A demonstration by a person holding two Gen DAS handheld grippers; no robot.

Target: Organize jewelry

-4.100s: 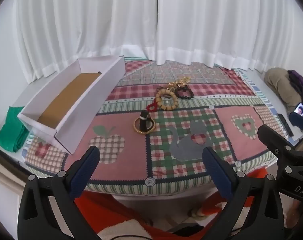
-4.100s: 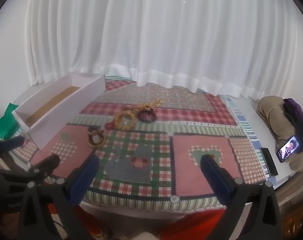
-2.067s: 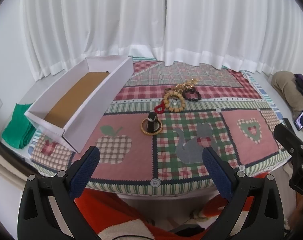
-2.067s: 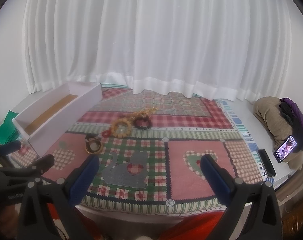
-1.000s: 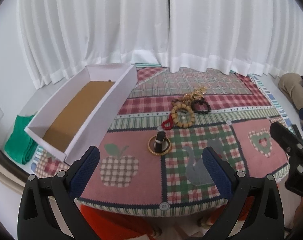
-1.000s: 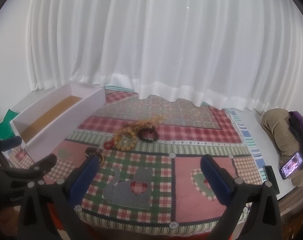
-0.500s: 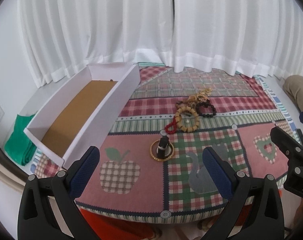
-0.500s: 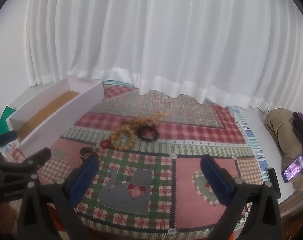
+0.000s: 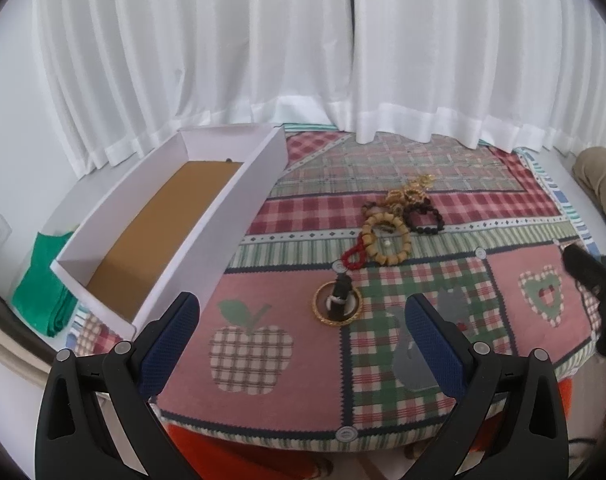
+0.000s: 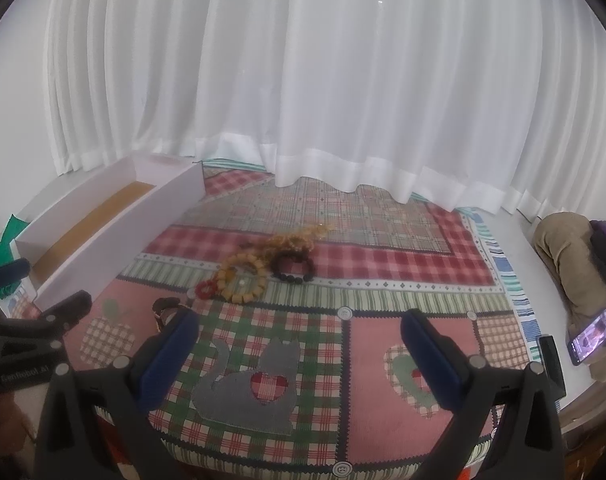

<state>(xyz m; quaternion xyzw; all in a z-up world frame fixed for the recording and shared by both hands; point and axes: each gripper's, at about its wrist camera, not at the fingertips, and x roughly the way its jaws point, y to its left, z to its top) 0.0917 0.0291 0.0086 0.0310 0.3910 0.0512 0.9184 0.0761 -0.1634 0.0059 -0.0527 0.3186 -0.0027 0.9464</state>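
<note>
Jewelry lies on a patchwork quilt (image 9: pixel 263 288). Nearest me is a gold bangle (image 9: pixel 338 307) with a small black piece standing in it. Behind it lie a red bead loop (image 9: pixel 354 255), a tan wooden bead bracelet (image 9: pixel 386 237) (image 10: pixel 242 276), a black bead bracelet (image 9: pixel 423 220) (image 10: pixel 293 267) and a gold chain (image 9: pixel 411 195) (image 10: pixel 299 240). A long white box (image 9: pixel 175 220) (image 10: pixel 115 216) with a brown floor stands at the left. My left gripper (image 9: pixel 301 338) is open over the quilt's front edge, in front of the bangle. My right gripper (image 10: pixel 301 346) is open over the cat patch, empty.
White curtains (image 10: pixel 303 80) hang behind the quilt. A green cloth (image 9: pixel 43 280) lies left of the box. At the right are a heap of clothes (image 10: pixel 571 256), a lit phone (image 10: pixel 591 336) and a dark remote (image 10: pixel 551 364).
Both grippers have moved forward and lower toward the quilt, so the jewelry and box look nearer. Both stay open and empty. Nothing on the quilt has moved.
</note>
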